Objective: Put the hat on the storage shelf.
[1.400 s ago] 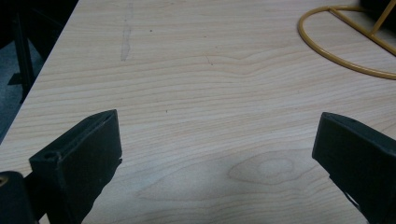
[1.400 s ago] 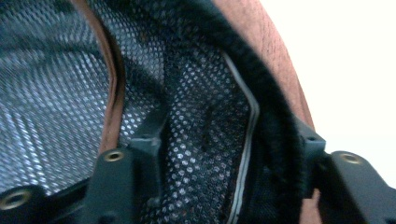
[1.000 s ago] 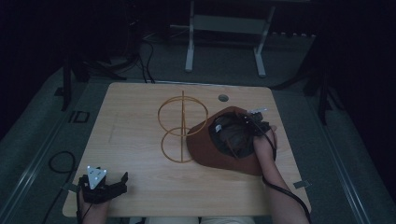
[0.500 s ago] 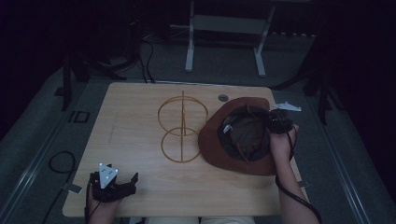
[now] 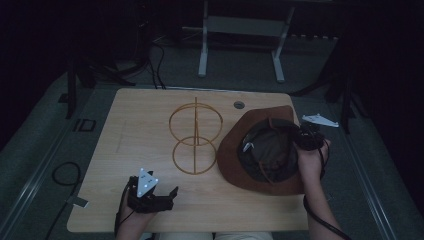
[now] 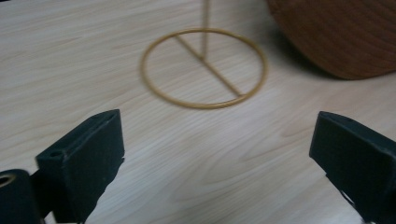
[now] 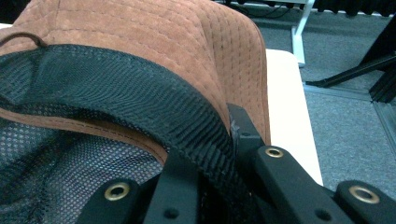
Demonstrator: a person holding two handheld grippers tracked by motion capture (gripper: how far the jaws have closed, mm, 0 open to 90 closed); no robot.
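Since a second ago the brown suede wide-brimmed hat [image 5: 265,150] has swung toward three o'clock and turned opening-up, its dark mesh lining now facing the camera, while the left gripper [image 5: 150,192] has slid a little inward along the near edge of the pale wooden table [image 5: 145,115].

Nearest, at about seven o'clock, the left gripper hovers low with its jaws spread wide and nothing between them, probably waiting to help once the hat arrives.

Farther in, near the table's middle, stands the thin gold wire hat stand [image 5: 195,136], a ring base with an upright post and a ring on top, bare so far.

At three o'clock the right gripper [image 5: 306,137] has its jaws clamped tight on the hat's inner band and brim edge, lifting it tilted above the table. Holding by the rim likely keeps the crown free to drop over the stand.

From above, that grip is lost in shadow; the right gripper view shows the mesh band [image 7: 140,102] pinched between the black jaws. The left gripper view shows the stand's base ring [image 6: 204,67] lying flat, the hat brim [image 6: 341,32] just beside it.
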